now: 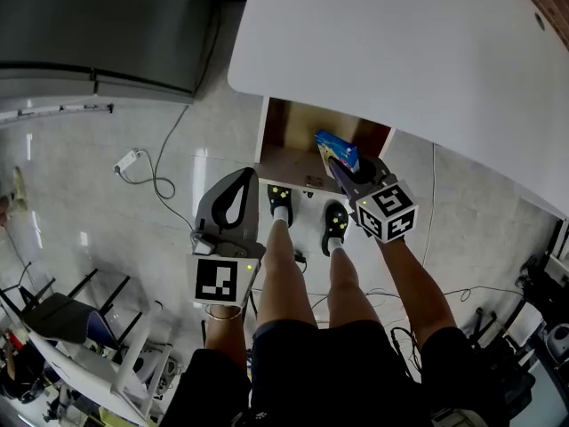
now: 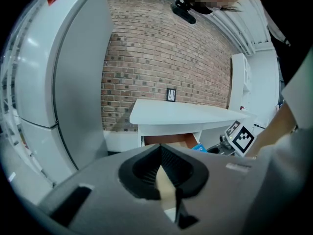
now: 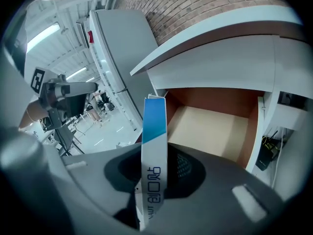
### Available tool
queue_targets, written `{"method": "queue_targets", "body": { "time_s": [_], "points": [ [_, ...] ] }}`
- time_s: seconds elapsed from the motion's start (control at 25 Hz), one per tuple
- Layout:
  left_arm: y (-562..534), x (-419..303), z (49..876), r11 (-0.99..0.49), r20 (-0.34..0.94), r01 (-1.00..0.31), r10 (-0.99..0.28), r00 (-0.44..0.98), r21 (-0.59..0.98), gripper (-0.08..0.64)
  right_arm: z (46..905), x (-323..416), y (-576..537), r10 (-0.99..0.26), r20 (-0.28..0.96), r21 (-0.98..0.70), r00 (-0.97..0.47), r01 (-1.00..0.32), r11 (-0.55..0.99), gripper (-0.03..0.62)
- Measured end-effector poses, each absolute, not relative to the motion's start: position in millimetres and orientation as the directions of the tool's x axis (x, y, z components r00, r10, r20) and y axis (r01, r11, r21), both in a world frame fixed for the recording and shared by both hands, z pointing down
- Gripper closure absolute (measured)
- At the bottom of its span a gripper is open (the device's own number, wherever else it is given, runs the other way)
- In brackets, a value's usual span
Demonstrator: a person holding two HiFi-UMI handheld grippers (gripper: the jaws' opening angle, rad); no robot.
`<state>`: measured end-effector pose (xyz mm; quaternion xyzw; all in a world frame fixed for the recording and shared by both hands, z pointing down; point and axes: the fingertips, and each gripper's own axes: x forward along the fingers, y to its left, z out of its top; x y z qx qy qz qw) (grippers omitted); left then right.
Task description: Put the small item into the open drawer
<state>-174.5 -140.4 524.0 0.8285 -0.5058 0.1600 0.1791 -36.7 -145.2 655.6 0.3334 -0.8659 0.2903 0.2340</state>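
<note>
From your head camera, looking steeply down, a white table [image 1: 400, 43] fills the upper right of the frame; below its near edge, at the centre, a wooden drawer [image 1: 286, 160] stands pulled open, its pale floor bare. Your right gripper [image 1: 345, 174], just right of centre, is clenched on a small blue-and-white box [image 1: 338, 149]; the box sits over the right part of the drawer, at its front edge, held up and not resting on the drawer floor. In the right gripper view the box stands on edge between the jaws, blue at its upper end, white with dark print at the lower; the drawer opens behind it in the centre right of that frame. Your left gripper [image 1: 238, 185] is left of centre, beside the drawer's front left corner; its jaws look closed together with nothing between them, and its marker cube [image 1: 218, 280] sits below it in the frame. Your two black shoes [image 1: 279, 198] stand on the tiled floor [image 1: 89, 203] just in front of the drawer, between the grippers. A grey refrigerator [image 1: 98, 25] takes the upper left; a white plug and cable [image 1: 129, 160] lie on the floor below it. The left gripper view shows a brick wall [image 2: 161, 58] behind the table.
</note>
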Motion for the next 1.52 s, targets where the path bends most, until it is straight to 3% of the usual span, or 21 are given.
{"method": "queue_targets", "body": {
  "time_s": [0.68,1.52],
  "points": [
    [-140.5,-180.9,536.9,-0.425,0.448,-0.887,-0.768,0.458,0.179,0.563,708.1,-53.7,-146.2,-0.332,0.746,-0.173,-0.578,-0.650,0.740,0.505],
    [-150.6,-201.9,548.4,-0.407,0.476,-0.895,-0.760,0.443,0.183,0.563,760.7,-81.6,-143.5,-0.146,0.857,-0.124,-0.494,-0.474,0.871,0.500]
  ]
}}
